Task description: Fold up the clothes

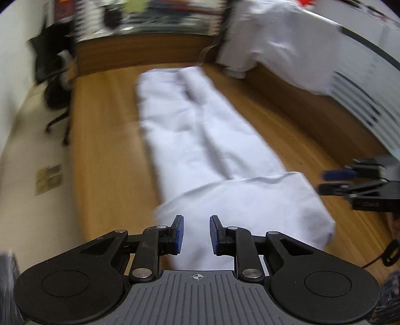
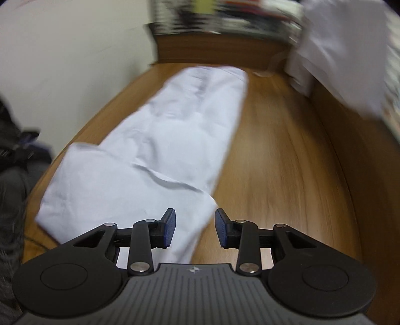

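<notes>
A long white garment (image 1: 200,140) lies lengthwise on the wooden table (image 1: 105,140), its near end folded over into a wider band (image 1: 250,202). My left gripper (image 1: 196,233) hovers open just above that near end, nothing between its blue pads. In the right wrist view the same garment (image 2: 160,150) runs away from me along the table (image 2: 287,162). My right gripper (image 2: 195,228) is open over the garment's near right corner, holding nothing. The right gripper (image 1: 332,181) also shows at the right edge of the left wrist view, beside the cloth.
Another white garment (image 1: 282,42) hangs over a wooden ledge at the back right. A black office chair (image 1: 53,82) stands on the floor left of the table. A cluttered shelf (image 1: 150,20) runs along the back. A white appliance with dark slats (image 1: 362,100) sits at right.
</notes>
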{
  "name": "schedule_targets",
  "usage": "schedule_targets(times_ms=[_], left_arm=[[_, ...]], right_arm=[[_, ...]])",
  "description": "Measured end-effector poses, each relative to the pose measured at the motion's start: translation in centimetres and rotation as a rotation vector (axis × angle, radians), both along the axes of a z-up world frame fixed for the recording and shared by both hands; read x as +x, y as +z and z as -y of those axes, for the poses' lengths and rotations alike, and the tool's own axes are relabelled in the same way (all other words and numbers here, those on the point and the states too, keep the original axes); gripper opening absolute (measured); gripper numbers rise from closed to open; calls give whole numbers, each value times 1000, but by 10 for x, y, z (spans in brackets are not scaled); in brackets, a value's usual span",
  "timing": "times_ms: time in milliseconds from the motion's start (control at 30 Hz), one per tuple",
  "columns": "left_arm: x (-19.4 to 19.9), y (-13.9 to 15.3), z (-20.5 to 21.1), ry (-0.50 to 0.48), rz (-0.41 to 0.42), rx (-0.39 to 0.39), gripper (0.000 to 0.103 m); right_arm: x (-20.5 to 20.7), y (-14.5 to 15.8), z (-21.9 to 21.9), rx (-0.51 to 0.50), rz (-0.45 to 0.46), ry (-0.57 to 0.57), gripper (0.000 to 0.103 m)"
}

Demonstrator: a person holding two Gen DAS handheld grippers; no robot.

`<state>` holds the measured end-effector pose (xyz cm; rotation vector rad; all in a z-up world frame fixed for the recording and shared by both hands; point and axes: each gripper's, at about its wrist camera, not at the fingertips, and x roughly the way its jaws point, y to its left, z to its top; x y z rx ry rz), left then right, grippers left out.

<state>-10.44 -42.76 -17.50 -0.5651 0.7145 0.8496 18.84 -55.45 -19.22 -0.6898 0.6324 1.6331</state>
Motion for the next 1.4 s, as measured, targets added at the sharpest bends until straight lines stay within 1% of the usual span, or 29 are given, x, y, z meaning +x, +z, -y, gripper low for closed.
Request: schedule_targets(times_ms=[67, 133, 167, 200, 333, 367, 433, 500, 533, 600, 633, 667, 733, 767, 800, 933, 1000, 1033, 1067, 1133, 1167, 1200, 1267, 1333, 1400], left_arm=[[15, -5, -2, -31, 1, 6, 24], [28, -12, -2, -64, -29, 22, 26], [29, -16, -4, -68, -46, 13, 26], [30, -21, -6, -71, -62, 3, 26], [22, -43, -20, -39, -128, -90, 26], [19, -47, -24, -26, -128, -108, 26], [11, -49, -29, -10, -112, -133, 26], [3, -47, -33, 0, -92, -154, 26], [-1, -43, -34, 2, -79, -163, 28], [-14, -30, -28, -18, -7, -165, 41], [-19, -23, -23, -38, 17, -160, 42], [-20, -19, -18, -59, 17, -155, 42], [-21, -15, -9, -103, 9, -161, 42], [-20, -18, -6, -123, -8, -174, 41], [-19, -21, -3, -143, -25, -187, 41], [-20, -48, -1, -144, -101, -275, 40], [-21, -58, -7, -120, -111, -318, 42], [-23, -57, -9, -110, -104, -320, 41], [-25, -57, -10, -100, -97, -319, 41], [-28, -56, -14, -81, -82, -319, 40], [-25, -55, -15, -78, -69, -315, 39], [-23, -54, -16, -75, -56, -311, 40], [-17, -52, -19, -70, -30, -302, 40], [-12, -50, -22, -65, -5, -294, 40], [-6, -47, -25, -61, 21, -285, 40]], right_arm=[[-9, -1, -8, 6, 28, 63, 39], [-18, -7, -18, -7, 40, 102, 39], [-22, -11, -21, -13, 42, 118, 39], [-25, -15, -24, -16, 45, 130, 39], [-26, -37, -30, -56, 56, 147, 39], [-24, -43, -31, -66, 61, 146, 39], [-20, -52, -32, -84, 66, 142, 39], [-15, -49, -33, -88, 46, 131, 39], [-15, -44, -32, -88, 49, 126, 39], [-16, -32, -26, -69, 47, 139, 39], [-18, -26, -22, -58, 44, 152, 39], [-20, -21, -17, -55, 38, 165, 39], [-25, -16, -7, -56, 24, 197, 35], [-28, -16, -2, -58, 19, 214, 23], [-30, -17, 3, -63, 20, 225, 16], [-33, -30, 20, -91, 32, 215, 14], [-31, -39, 24, -110, 46, 203, 14], [-30, -44, 25, -119, 49, 196, 14], [-27, -44, 26, -118, 34, 186, 14], [-21, -34, 31, -95, -15, 155, 16], [-17, -29, 34, -84, -41, 140, 23], [-12, -25, 37, -75, -69, 129, 34], [0, -18, 44, -61, -120, 111, 43], [11, -19, 49, -71, -143, 116, 43], [18, -26, 48, -110, -160, 149, 44]])
